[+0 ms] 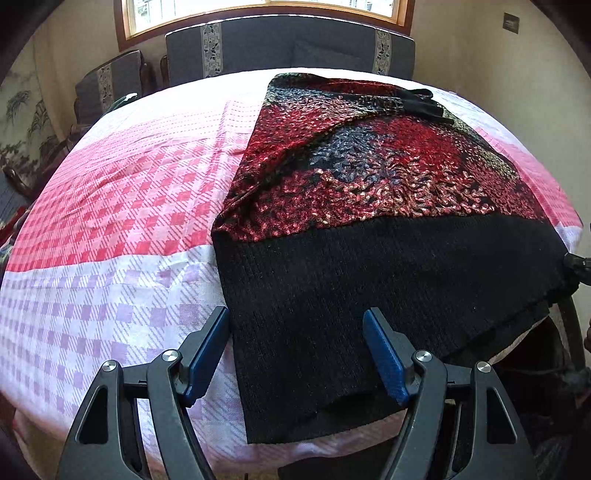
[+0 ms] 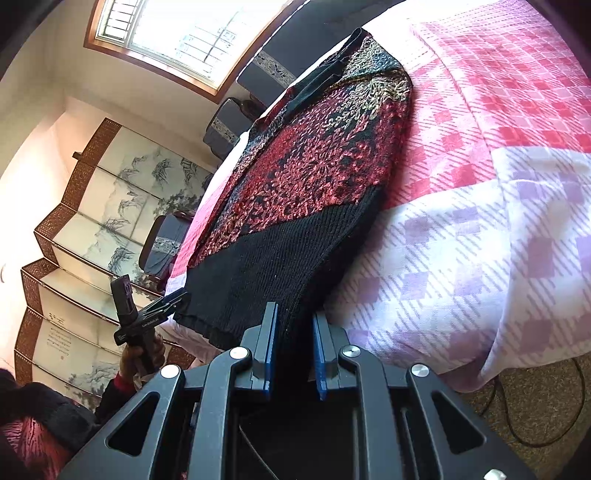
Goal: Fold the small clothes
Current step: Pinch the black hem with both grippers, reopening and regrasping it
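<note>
A knitted sweater (image 1: 369, 177), red and dark patterned with a wide black hem band (image 1: 369, 280), lies flat on a bed cover (image 1: 129, 206) of pink and lilac checks. My left gripper (image 1: 297, 314) is open over the hem's near left corner. Its left finger (image 1: 210, 339) is above the cover beside the sweater's edge and its right finger (image 1: 384, 354) is above the black band. In the right wrist view my right gripper (image 2: 295, 314) is shut on the black hem (image 2: 269, 266) at the other near corner. A hand (image 2: 142, 356) holds the left gripper (image 2: 173, 301) there.
Dark cushioned seats (image 1: 288, 48) stand beyond the bed under a window (image 1: 266, 11). A folding painted screen (image 2: 92, 221) stands off to one side. A cable (image 2: 532, 417) lies on the brown carpet below the bed's near edge.
</note>
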`<state>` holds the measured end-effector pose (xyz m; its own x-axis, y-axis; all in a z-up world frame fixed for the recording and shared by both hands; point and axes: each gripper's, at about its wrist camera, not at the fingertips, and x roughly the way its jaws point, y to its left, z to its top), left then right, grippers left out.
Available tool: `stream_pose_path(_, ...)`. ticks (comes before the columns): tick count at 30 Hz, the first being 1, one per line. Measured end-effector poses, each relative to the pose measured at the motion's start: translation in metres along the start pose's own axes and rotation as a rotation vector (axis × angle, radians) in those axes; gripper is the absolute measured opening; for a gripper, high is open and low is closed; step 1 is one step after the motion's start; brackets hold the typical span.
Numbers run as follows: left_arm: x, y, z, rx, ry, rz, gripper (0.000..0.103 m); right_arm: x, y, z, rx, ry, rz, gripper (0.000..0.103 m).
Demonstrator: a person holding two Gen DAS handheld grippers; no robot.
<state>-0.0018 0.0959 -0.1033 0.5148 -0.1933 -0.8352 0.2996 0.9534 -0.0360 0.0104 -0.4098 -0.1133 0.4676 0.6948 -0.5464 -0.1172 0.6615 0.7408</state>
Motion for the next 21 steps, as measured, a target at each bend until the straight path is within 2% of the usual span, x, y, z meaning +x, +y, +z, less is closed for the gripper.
stream_pose_path(3,0.0,0.001,0.0,0.001,-0.003,-0.019,0.072,0.003,0.004,0.0,-0.017,0.008,-0.002,0.02)
stream_pose_path(4,-0.001,0.001,-0.001,0.007,-0.006,-0.029,0.065,0.004,0.005,0.001,-0.019,0.011,0.002,0.021)
stream_pose_path(5,-0.003,0.002,0.0,0.008,-0.005,-0.048,0.051,0.005,0.005,0.0,-0.021,0.013,0.003,0.021)
stream_pose_path(6,-0.004,0.006,0.002,-0.007,0.004,-0.078,0.043,0.005,0.006,0.001,-0.022,0.014,0.004,0.021)
stream_pose_path(8,-0.003,0.021,0.006,-0.066,0.041,-0.166,0.014,0.006,0.006,0.0,-0.023,0.016,0.008,0.022)
stream_pose_path(9,-0.002,0.029,0.008,-0.103,0.059,-0.214,0.011,0.006,0.005,0.0,-0.021,0.015,0.011,0.022)
stream_pose_path(11,0.0,0.044,0.01,-0.158,0.079,-0.296,0.011,0.007,0.005,-0.001,-0.021,0.015,0.013,0.022)
stream_pose_path(15,-0.004,0.064,0.012,-0.201,0.074,-0.439,0.011,0.007,0.003,-0.002,-0.02,0.015,0.022,0.023)
stream_pose_path(18,-0.005,0.07,0.014,-0.197,0.079,-0.442,0.014,0.006,0.0,-0.001,-0.014,0.018,0.041,0.024)
stream_pose_path(19,-0.005,0.071,0.015,-0.197,0.081,-0.442,0.018,0.006,0.0,-0.001,-0.013,0.019,0.046,0.025)
stream_pose_path(21,-0.001,0.073,0.017,-0.205,0.096,-0.428,0.036,0.006,0.0,0.0,-0.013,0.02,0.054,0.028)
